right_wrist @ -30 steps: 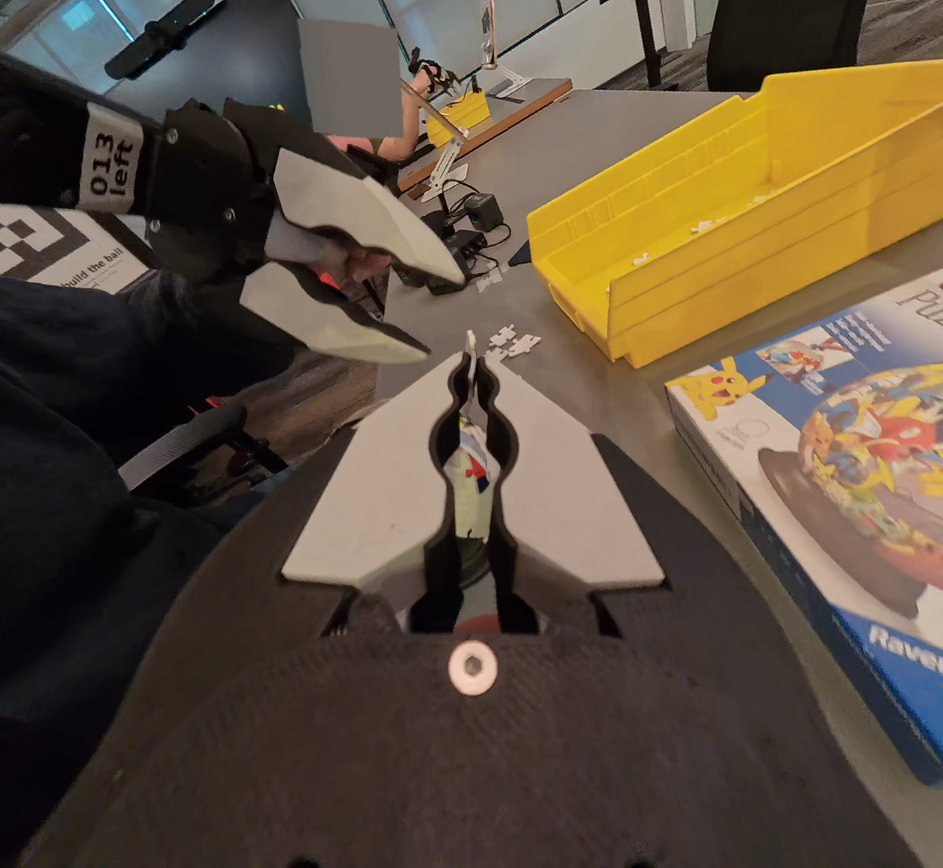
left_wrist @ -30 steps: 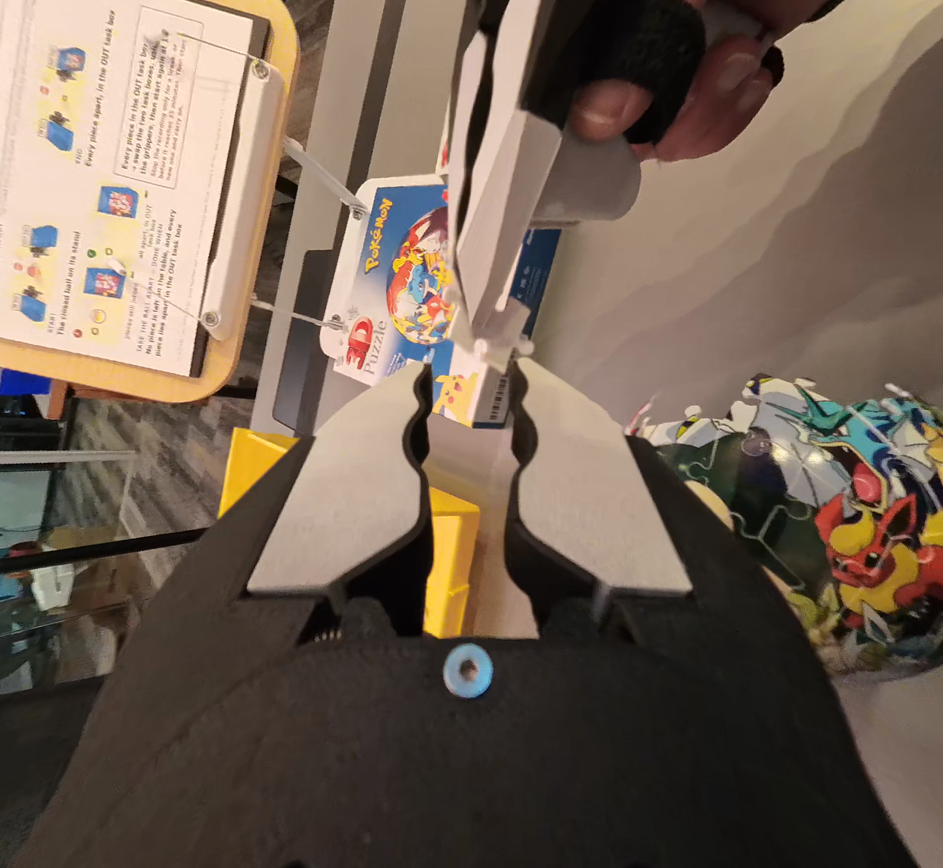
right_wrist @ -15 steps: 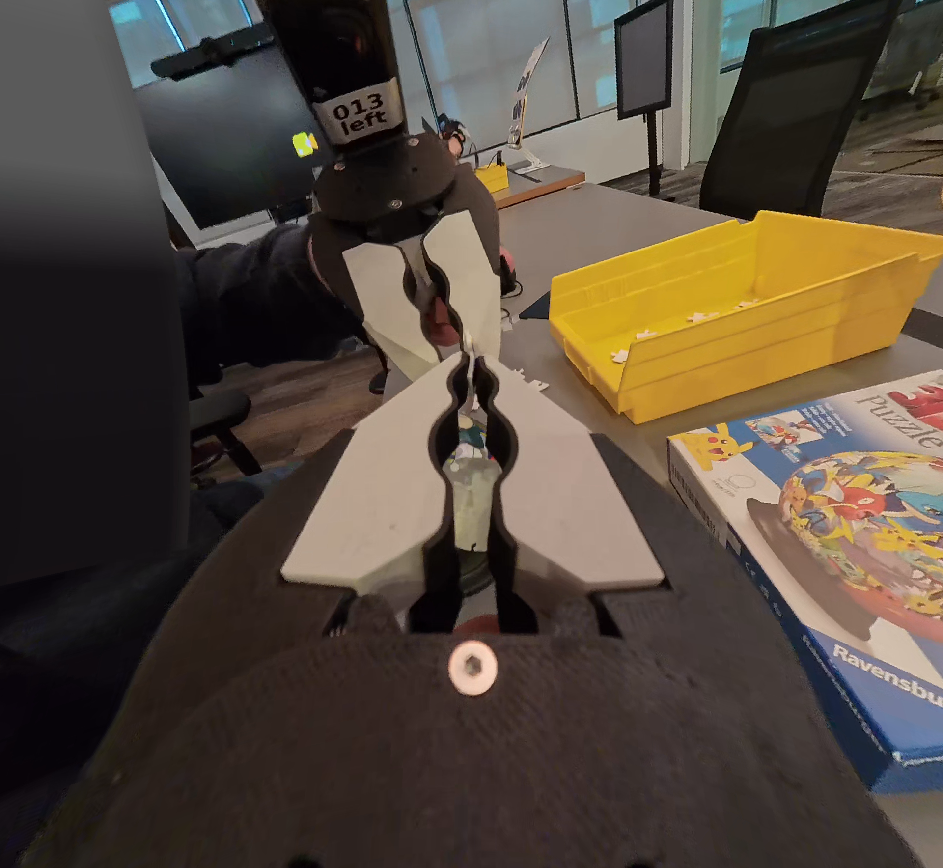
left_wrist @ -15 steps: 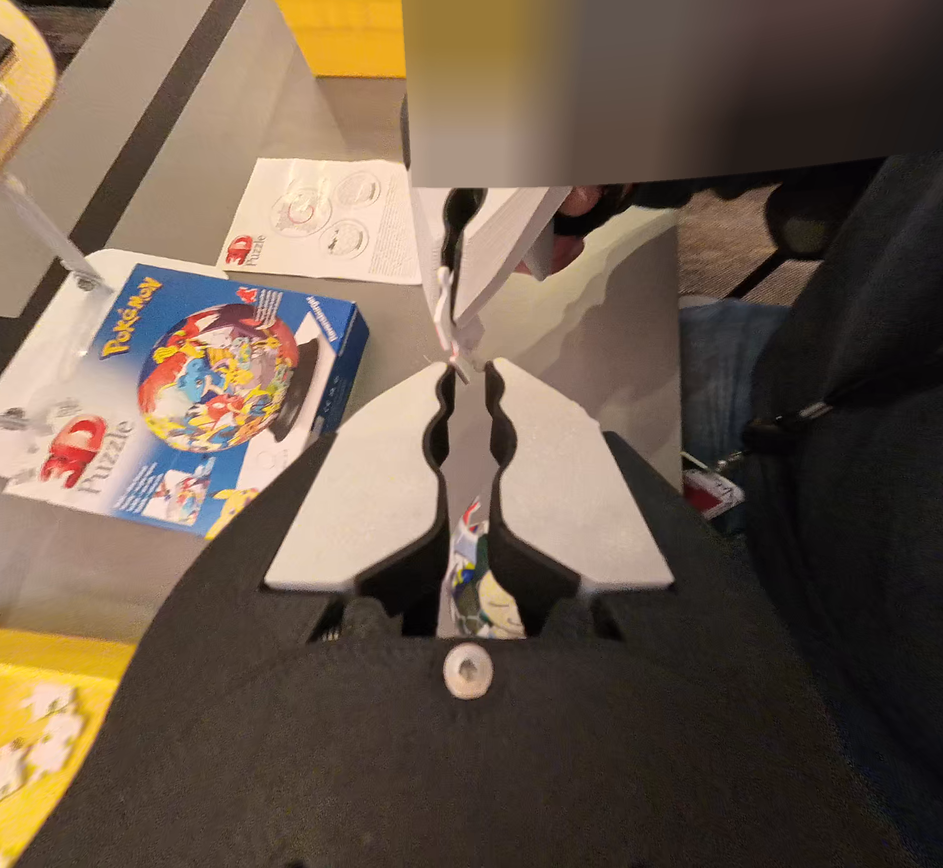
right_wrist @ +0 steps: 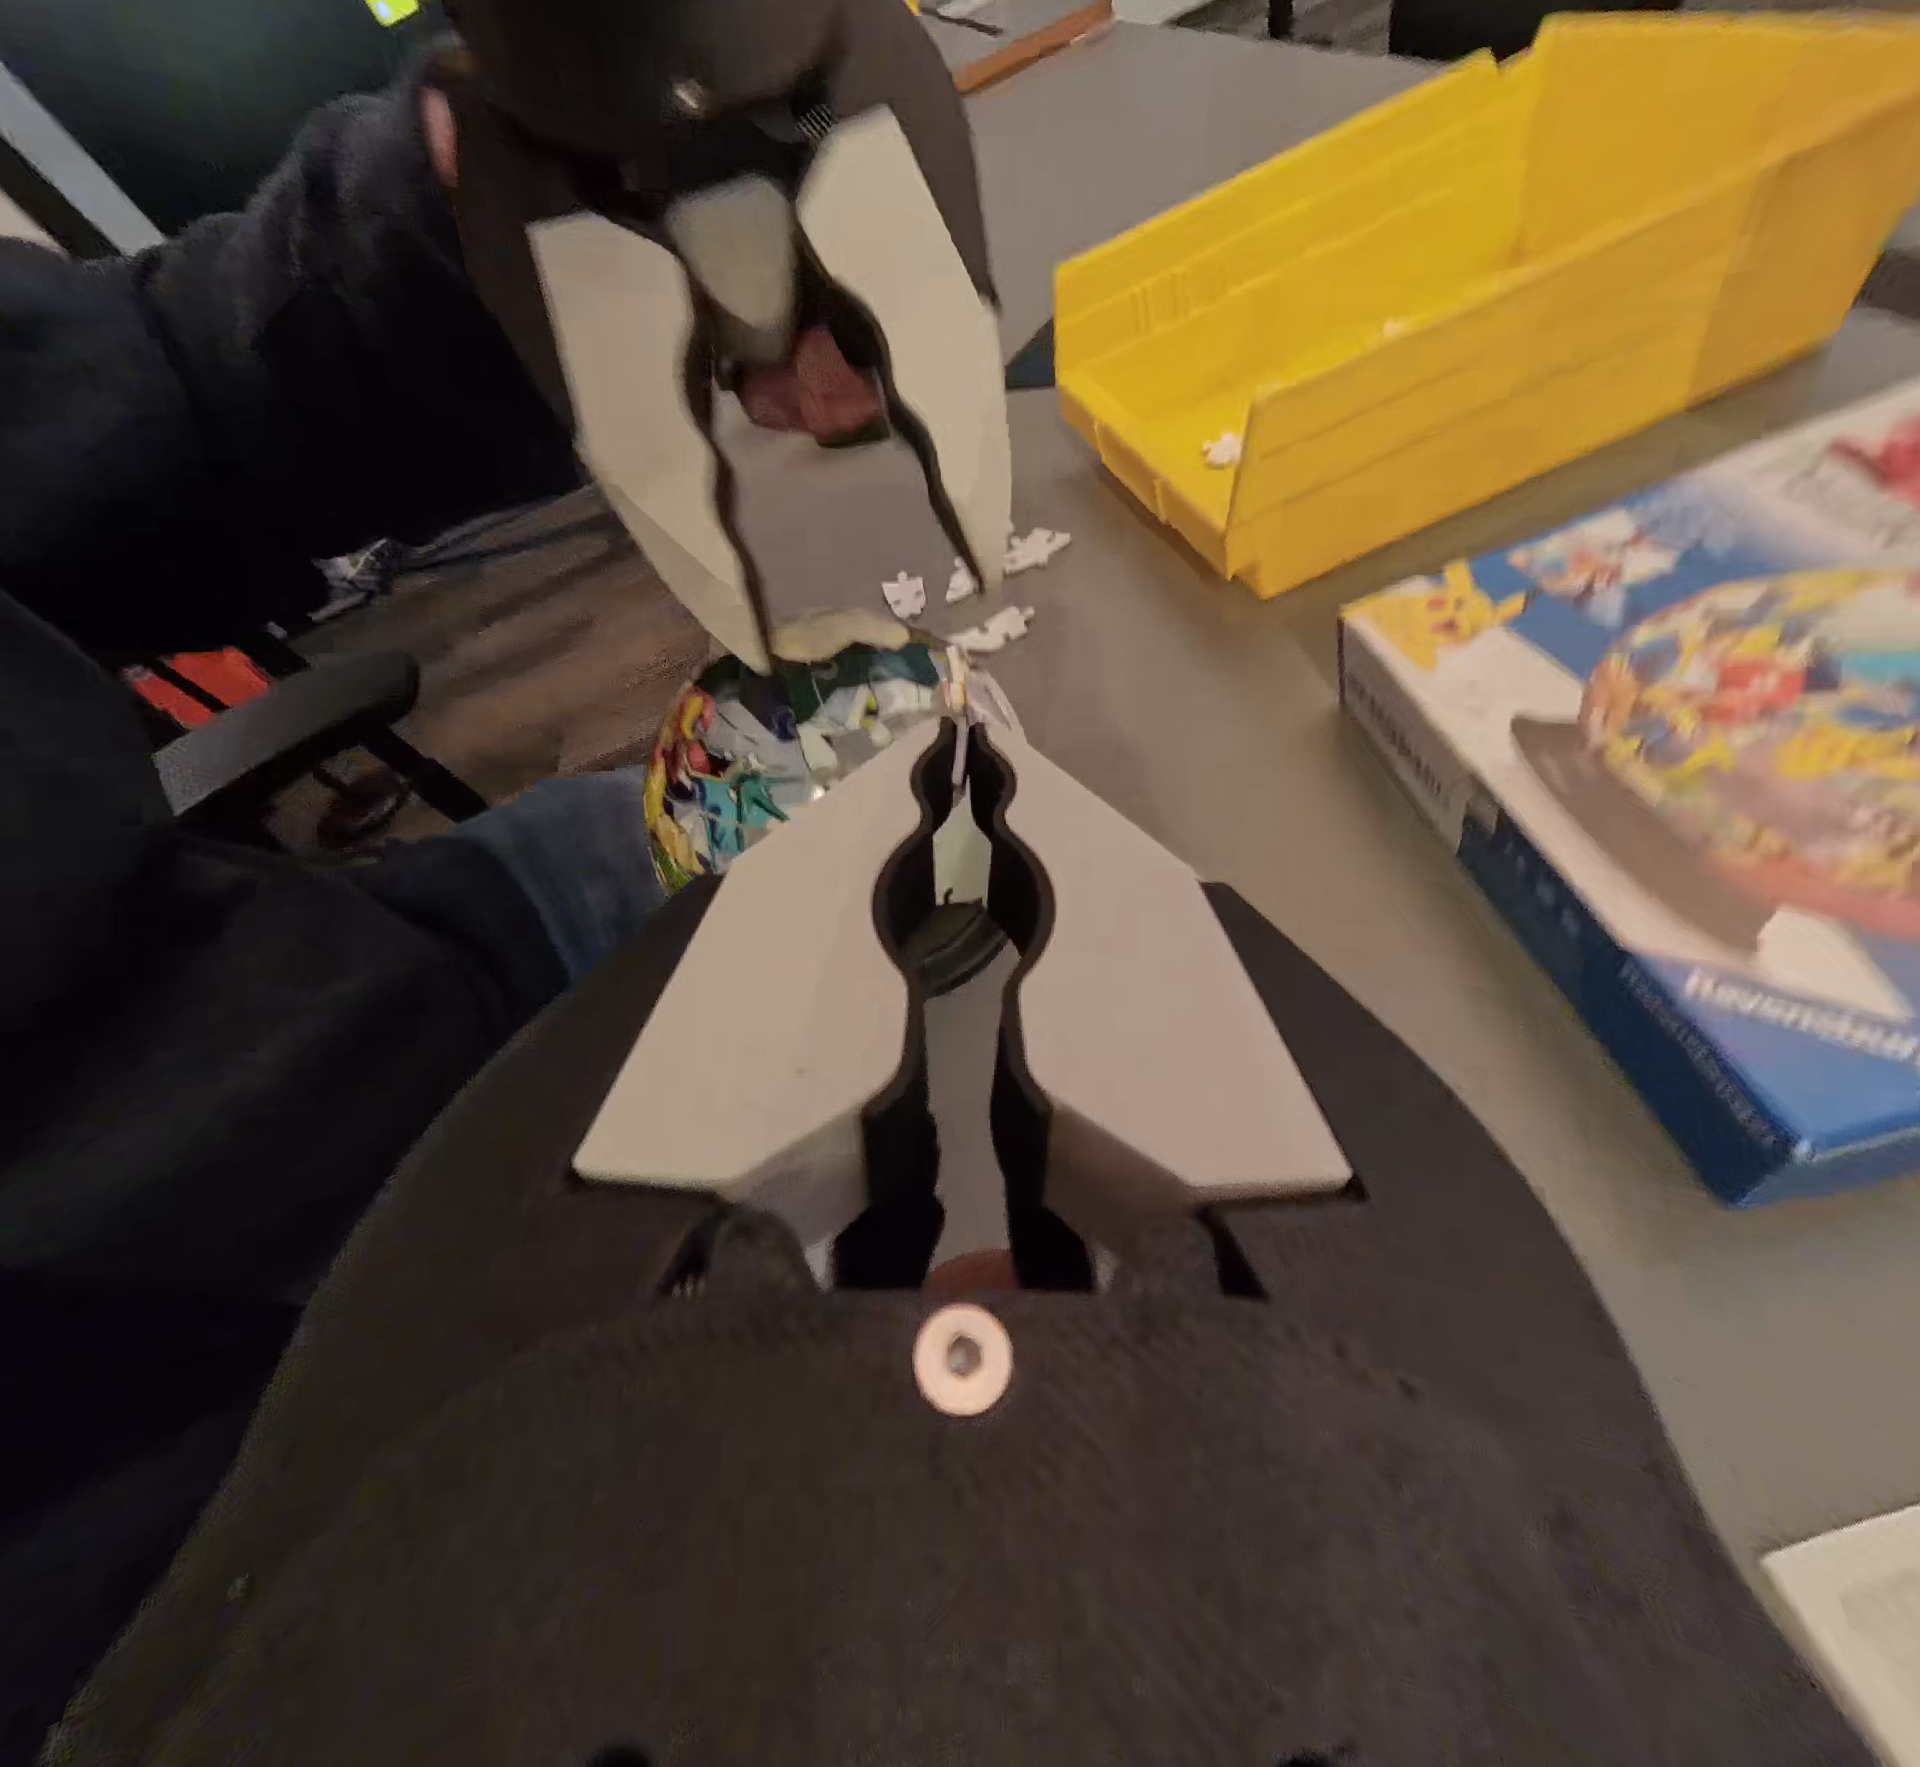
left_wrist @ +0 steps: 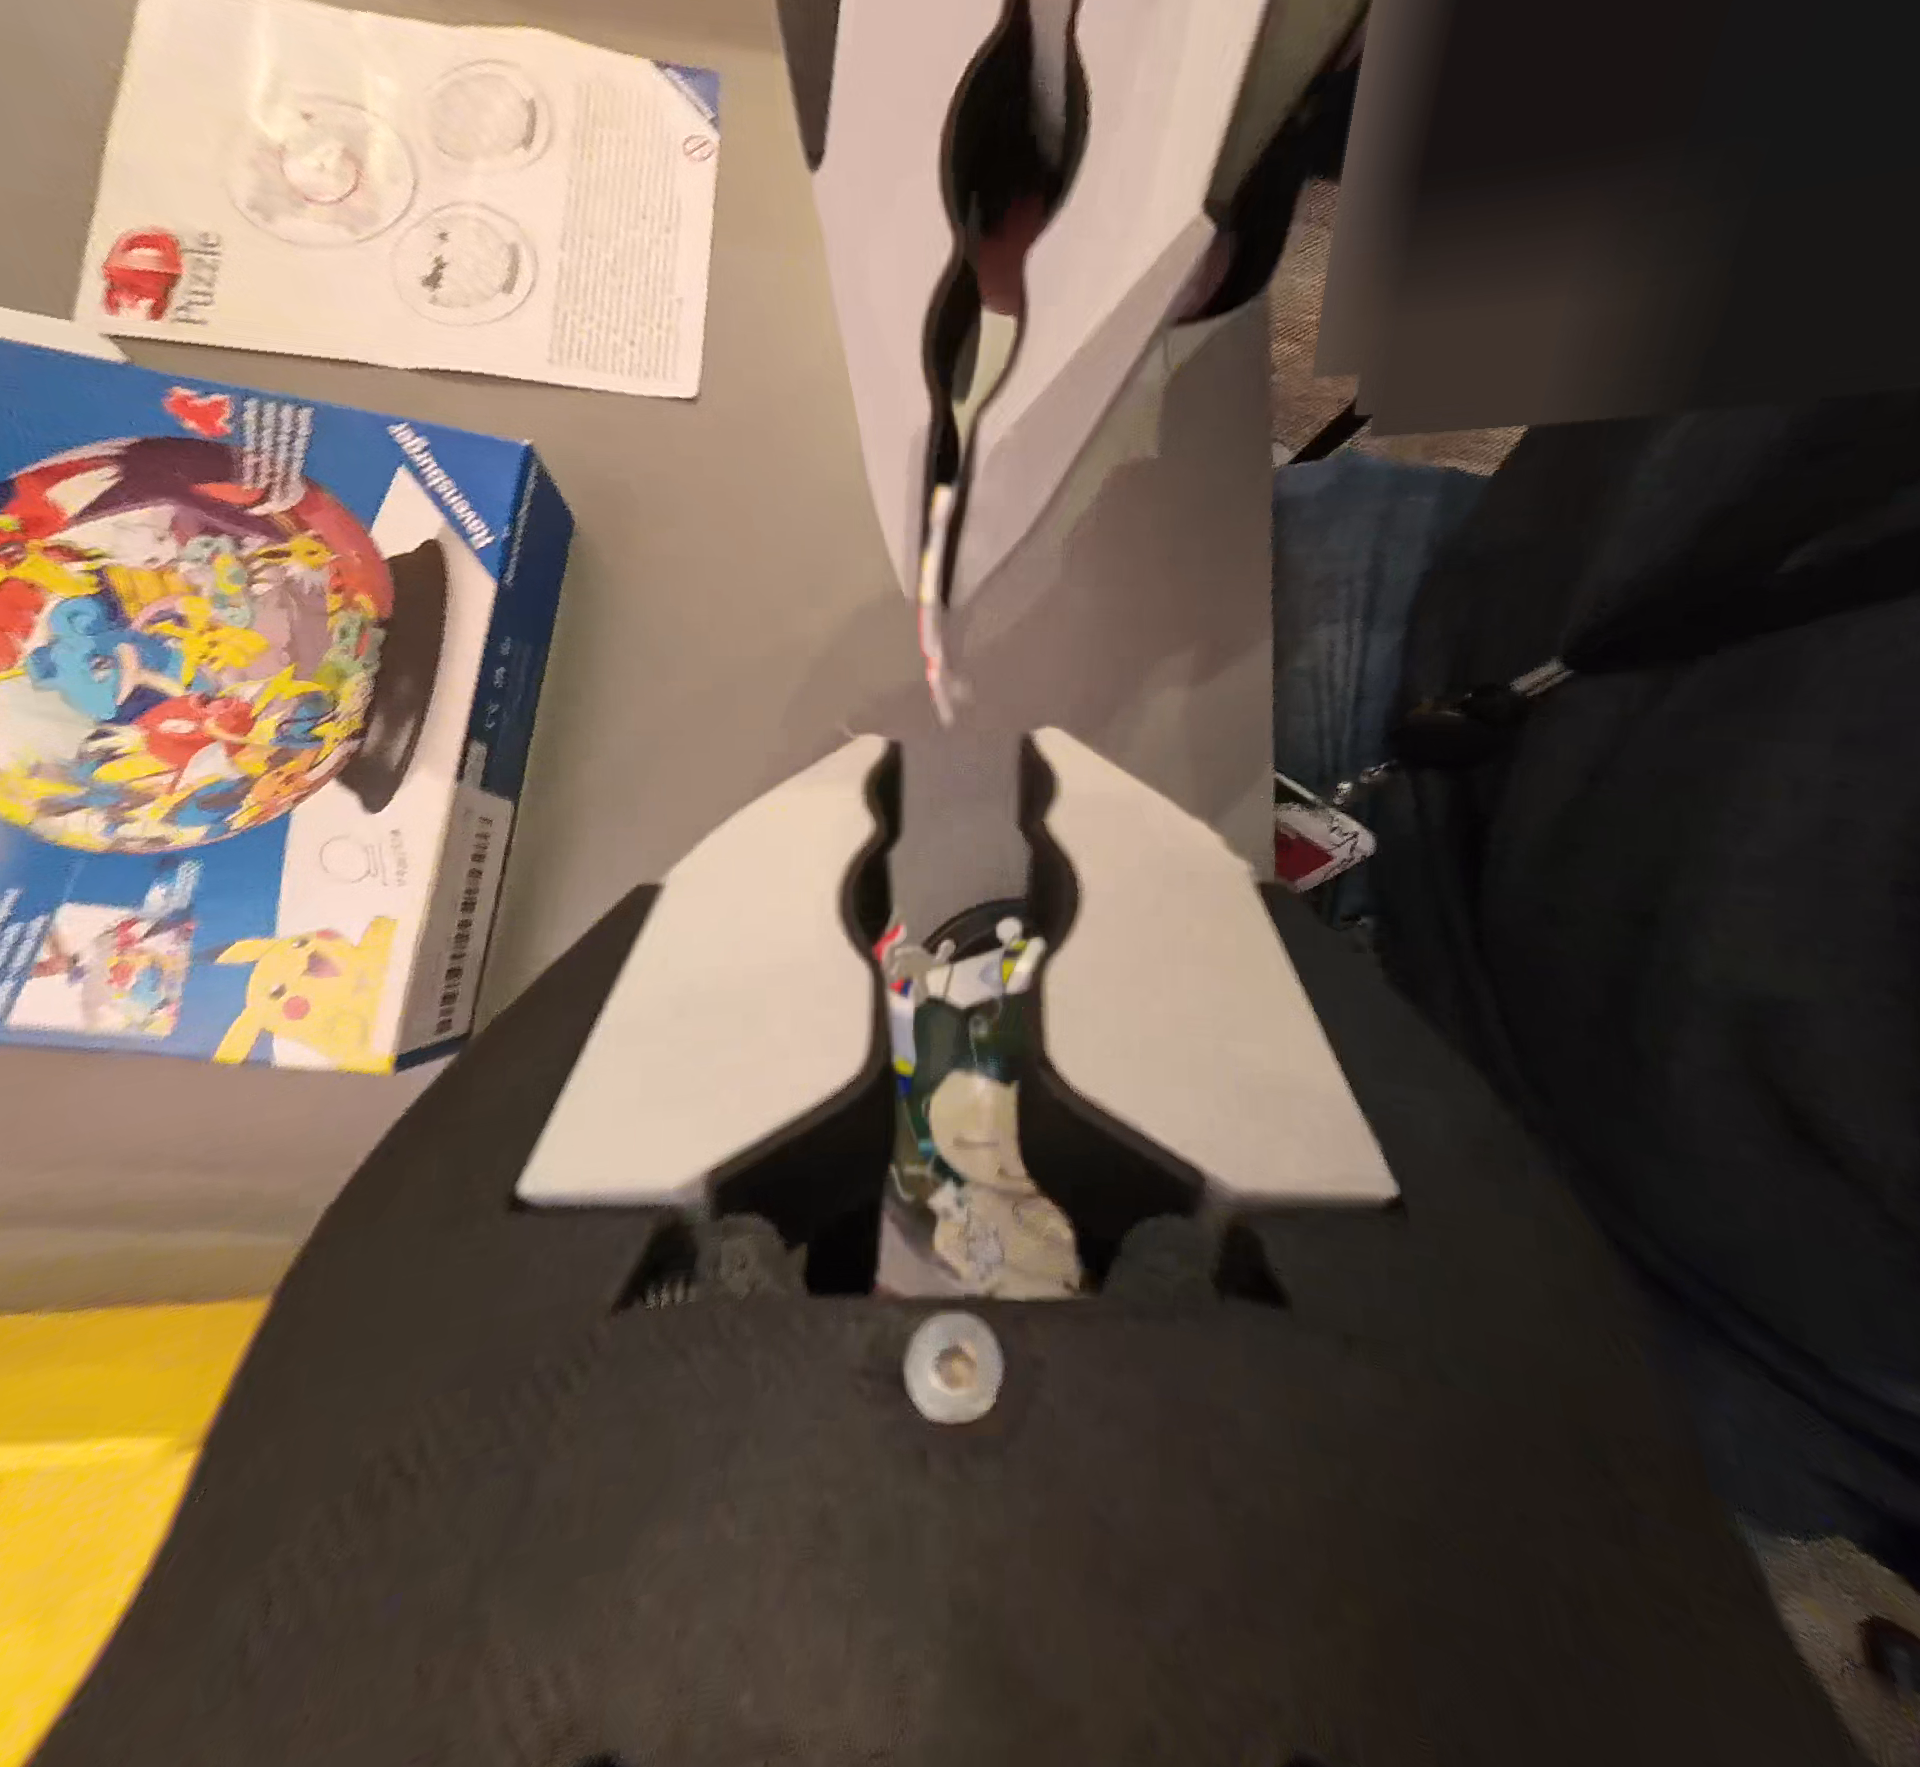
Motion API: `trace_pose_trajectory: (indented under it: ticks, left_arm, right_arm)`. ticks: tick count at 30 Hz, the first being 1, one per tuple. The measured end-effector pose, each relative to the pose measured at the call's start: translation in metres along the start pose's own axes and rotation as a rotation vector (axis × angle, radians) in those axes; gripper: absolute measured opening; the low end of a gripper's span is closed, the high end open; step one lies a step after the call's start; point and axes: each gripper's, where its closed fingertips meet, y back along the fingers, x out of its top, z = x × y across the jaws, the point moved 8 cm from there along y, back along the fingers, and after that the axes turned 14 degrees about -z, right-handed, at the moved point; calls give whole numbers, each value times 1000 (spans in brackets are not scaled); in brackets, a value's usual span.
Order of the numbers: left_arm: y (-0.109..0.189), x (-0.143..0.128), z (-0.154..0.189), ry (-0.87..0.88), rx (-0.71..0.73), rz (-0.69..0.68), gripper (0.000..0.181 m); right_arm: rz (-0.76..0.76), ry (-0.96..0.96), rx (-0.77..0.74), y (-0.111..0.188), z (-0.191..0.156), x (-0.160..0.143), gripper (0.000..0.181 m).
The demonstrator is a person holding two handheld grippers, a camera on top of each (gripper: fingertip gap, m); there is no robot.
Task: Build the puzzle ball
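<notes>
Between the right gripper's [right_wrist: 961, 730] fingers a thin puzzle piece [right_wrist: 964, 715] stands edge-on, clamped at the tips; its picture side is hidden. Just beyond lies the partly built puzzle ball [right_wrist: 769, 730], blurred and half covered by the left gripper [right_wrist: 868, 621], whose fingers are apart, one tip touching the ball's open rim. Farther off on the tabletop [right_wrist: 1195, 782] sit loose pieces [right_wrist: 997, 564], a yellow bin [right_wrist: 1455, 283] and the puzzle box [right_wrist: 1683, 782].

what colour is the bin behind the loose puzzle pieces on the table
Yellow. The bin shows best in the right wrist view, beyond the white loose pieces.
</notes>
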Motion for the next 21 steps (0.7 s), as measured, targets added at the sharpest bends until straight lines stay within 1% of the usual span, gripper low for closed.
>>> trace_pose_trajectory:
  ticks: [2,5,8,9,11,13,14,18,21]
  left_arm:
    - [8,-9,4,11,27,3,47]
    - [16,-35,15,37,88,-26,80]
    - [12,-66,28,65,136,-53,118]
    - [9,-75,32,87,140,-58,125]
    - [-1,-90,39,118,117,-36,133]
    - [-11,-105,37,144,169,-60,137]
    - [-16,-110,38,148,162,-50,137]
    - [-36,-121,40,135,121,-38,136]
    - [-45,-122,40,140,83,7,135]
  right_arm:
    - [-38,-61,12,-10,3,-17,0]
    - [-88,-167,76,-35,1,-41,0]
    - [-135,-221,81,-57,1,-58,0]
    - [-147,-241,84,-62,1,-62,0]
    - [-171,-257,74,-72,1,-66,0]
    - [-199,-265,73,-80,1,-68,0]
    - [-207,-272,67,-83,2,-68,0]
    - [-255,-299,45,-94,6,-71,0]
    - [-276,-314,41,-100,8,-72,0]
